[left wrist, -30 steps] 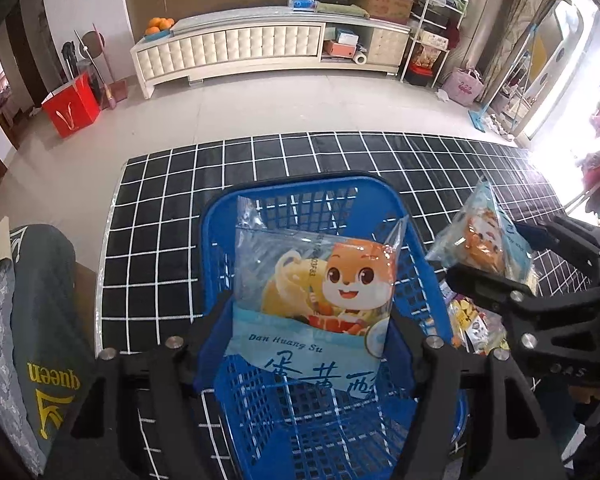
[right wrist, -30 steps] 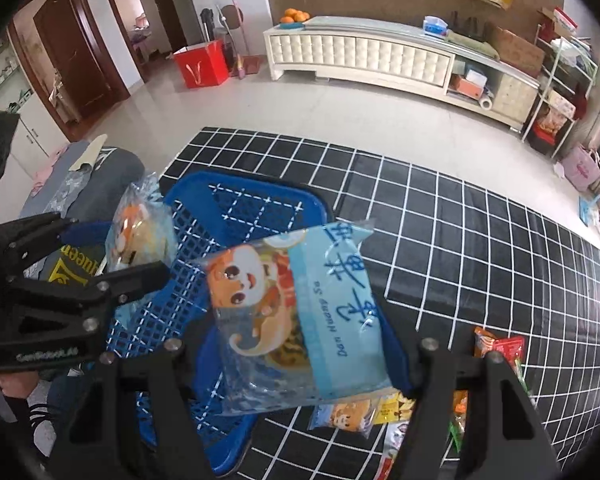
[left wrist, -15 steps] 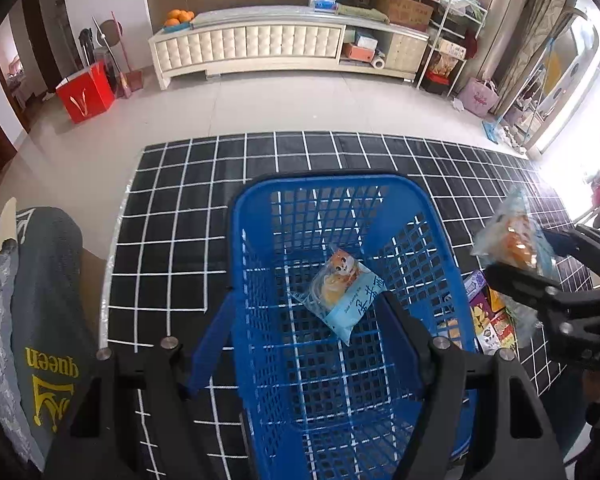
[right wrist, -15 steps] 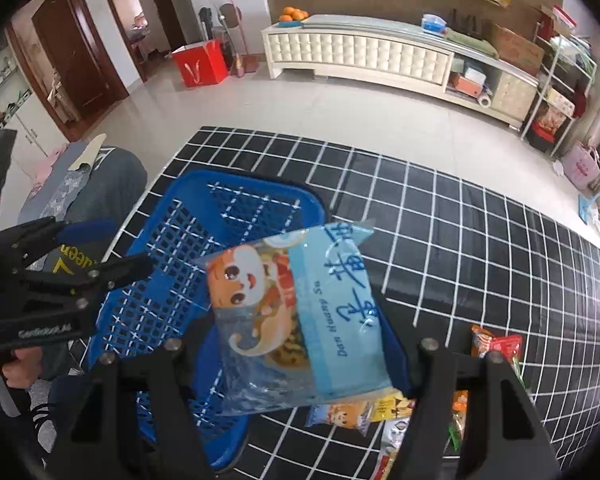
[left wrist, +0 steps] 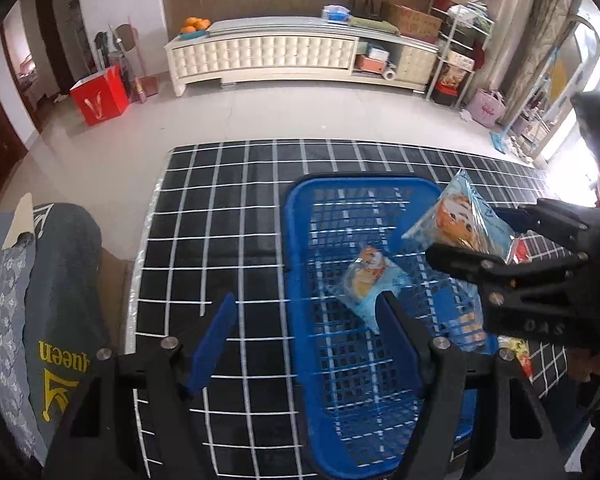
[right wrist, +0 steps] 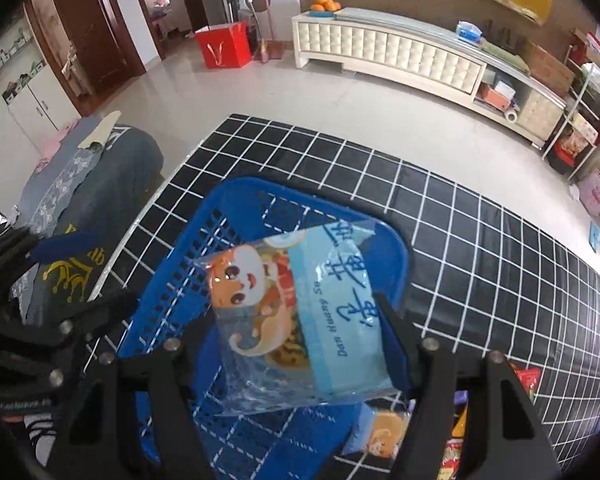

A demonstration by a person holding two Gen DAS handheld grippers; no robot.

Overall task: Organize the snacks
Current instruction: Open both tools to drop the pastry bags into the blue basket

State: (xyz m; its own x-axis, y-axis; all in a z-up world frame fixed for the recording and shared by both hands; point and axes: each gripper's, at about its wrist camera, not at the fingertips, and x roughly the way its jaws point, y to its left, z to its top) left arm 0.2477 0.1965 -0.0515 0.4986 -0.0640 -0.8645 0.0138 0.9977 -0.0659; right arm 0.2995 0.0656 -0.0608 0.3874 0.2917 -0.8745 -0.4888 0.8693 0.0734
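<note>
From the left wrist, the left gripper [left wrist: 304,316] stands wide and empty above the near left rim of the blue basket [left wrist: 300,240], which sits on a black grid-patterned mat [left wrist: 220,200]. One egg-yolk pastry packet [left wrist: 370,280] lies on the basket floor. The right gripper [left wrist: 500,236] reaches in from the right, clamped on a second pastry packet [left wrist: 458,222] held above the basket's right side. Beside the mat, a dark cloth [left wrist: 60,320] carries yellow lettering that reads "queen"; the right gripper's body shows letters that seem to be "OAS"

From the right wrist, the gripper [right wrist: 296,332] pinches the cartoon-fox packet [right wrist: 296,320] over the blue basket [right wrist: 204,264]; its label reads "Dan Huang Su" beside large Chinese characters. More snack packets [right wrist: 384,436] lie on the mat just outside the basket's near right edge

The risk, as I judge it: the held packet hangs close to the right wall, so letting go here could leave it catching the rim and sliding out onto the mat among the loose snacks. The slick, puffy film could also slip early, and a hard squeeze may crush the pastry inside
</note>
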